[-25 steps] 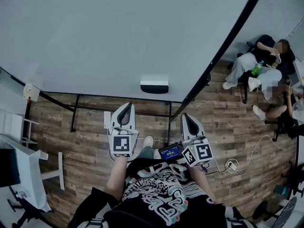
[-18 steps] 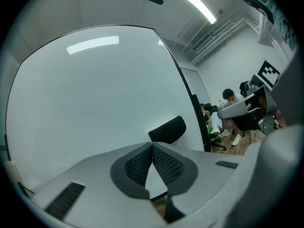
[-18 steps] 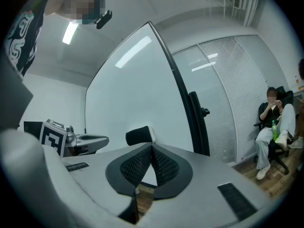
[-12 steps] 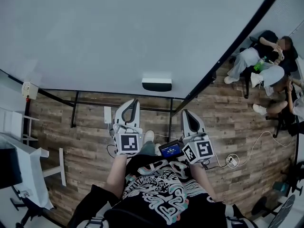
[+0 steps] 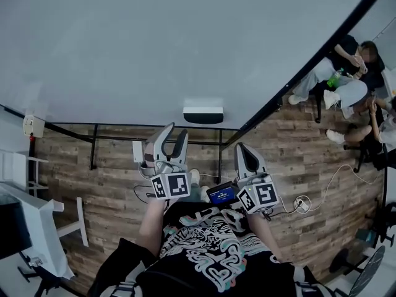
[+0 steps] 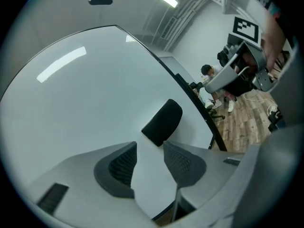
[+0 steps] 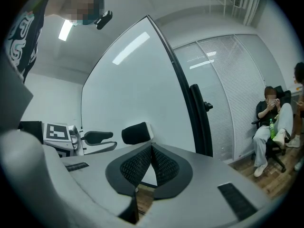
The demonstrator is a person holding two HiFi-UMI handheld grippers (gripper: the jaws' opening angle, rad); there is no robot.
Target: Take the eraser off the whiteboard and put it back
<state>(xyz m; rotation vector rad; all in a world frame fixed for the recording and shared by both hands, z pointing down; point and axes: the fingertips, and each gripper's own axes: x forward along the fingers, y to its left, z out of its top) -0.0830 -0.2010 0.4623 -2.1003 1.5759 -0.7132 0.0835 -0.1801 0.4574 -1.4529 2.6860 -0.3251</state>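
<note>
The eraser (image 6: 162,122) sits flat on the whiteboard (image 5: 154,42), close to its lower edge. It is just ahead of my left gripper (image 6: 149,146) and a little to the right of the gap between the jaws. From my right gripper (image 7: 152,146) it lies ahead and off to the left.

The left jaws have just been opening and now stand partly apart, with only bare board between them. The right jaws are closed tip to tip and hold nothing.

I judge the eraser to be a light, stiff little block with a soft felt face against the board, probably kept there by a magnet. It should come away with a small tug and then weigh almost nothing. The hard body looks smooth, so a shallow pinch at a corner could slip or twist.

I want the left jaws across its narrow width, one pad on each long side near the middle, bearing on the hard shell and not the felt. From here the gap looks a touch tight for that width, so I expect to need more opening. Seen from this gripper the eraser lies at a slant, so the jaws must match that angle before closing.
</note>
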